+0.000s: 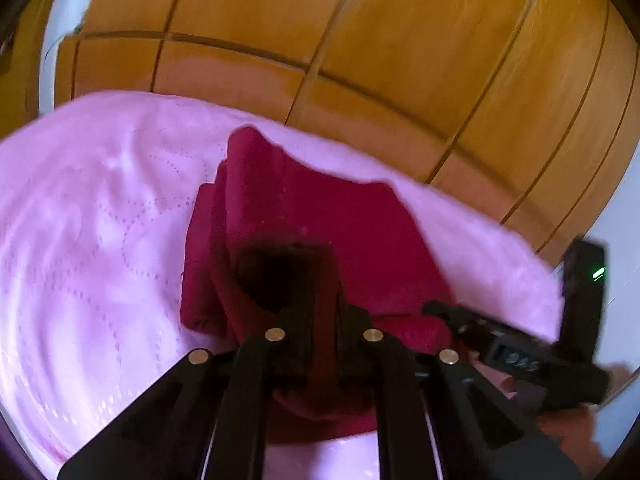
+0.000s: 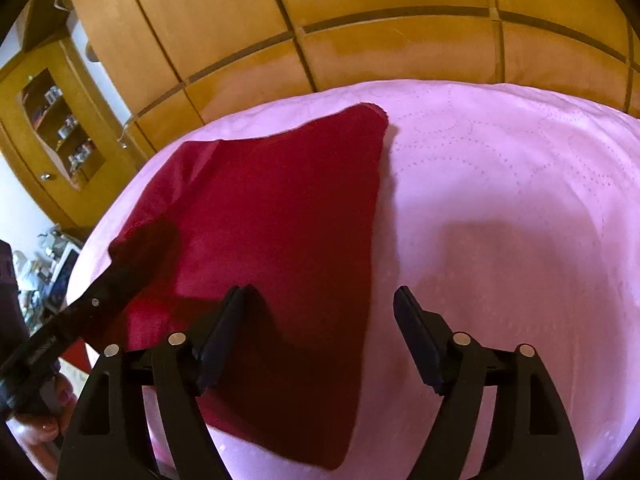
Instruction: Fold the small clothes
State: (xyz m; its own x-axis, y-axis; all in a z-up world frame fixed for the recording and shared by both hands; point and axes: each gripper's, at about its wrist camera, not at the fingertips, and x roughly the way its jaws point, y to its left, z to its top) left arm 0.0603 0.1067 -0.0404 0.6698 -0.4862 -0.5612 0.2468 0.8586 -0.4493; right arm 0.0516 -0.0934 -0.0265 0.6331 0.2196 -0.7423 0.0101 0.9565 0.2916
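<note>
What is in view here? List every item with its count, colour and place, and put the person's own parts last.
dark red fabric garment: one, dark red, partly folded on the bed, near edge lifted.
pink quilted bed cover: one, pale pink with stitched curves, under the garment.
orange-brown wooden wardrobe panels: several, behind the bed.
wooden glass-door cabinet: one, orange-brown, far left in the right wrist view, small items on its shelves.
cluttered items: count unclear, mixed colours, lower left beside the bed.
left tool: one, black, shut on the garment's near edge.
right tool: one, black, open above the garment's right side, holding nothing.
person's hand: one, gripping the left tool's handle.
</note>
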